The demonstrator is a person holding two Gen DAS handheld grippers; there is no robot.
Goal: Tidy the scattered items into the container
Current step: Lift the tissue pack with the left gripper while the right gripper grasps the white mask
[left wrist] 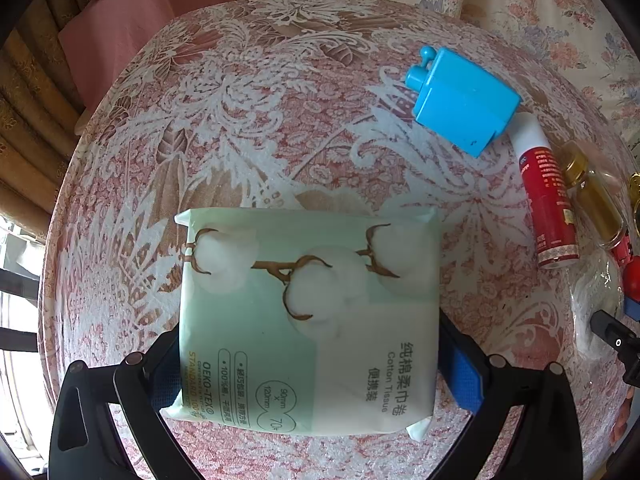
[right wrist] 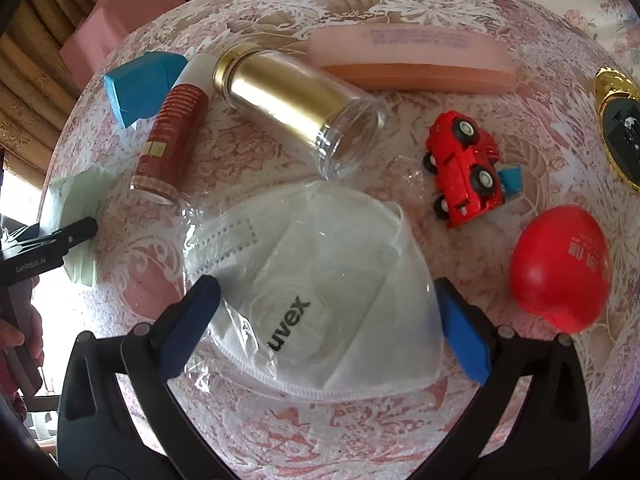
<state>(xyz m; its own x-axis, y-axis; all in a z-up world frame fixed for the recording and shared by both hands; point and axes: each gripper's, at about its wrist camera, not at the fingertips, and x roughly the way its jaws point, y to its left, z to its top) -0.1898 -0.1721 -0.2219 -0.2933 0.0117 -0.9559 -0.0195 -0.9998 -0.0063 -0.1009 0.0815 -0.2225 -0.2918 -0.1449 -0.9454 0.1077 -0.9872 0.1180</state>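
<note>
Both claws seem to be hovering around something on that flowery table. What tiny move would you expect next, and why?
Probably the left gripper closes on the pale green cotton tissue pack: its blue pads already flank the pack's sides, jaws open. The right gripper similarly straddles the white bagged uvex mask but looks less snug.

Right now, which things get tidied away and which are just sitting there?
To tidy: cotton tissue pack, uvex mask, red toy car, red ball, gold bottle, red tube, blue box.

Just there: pink cushion, lace tablecloth.
</note>
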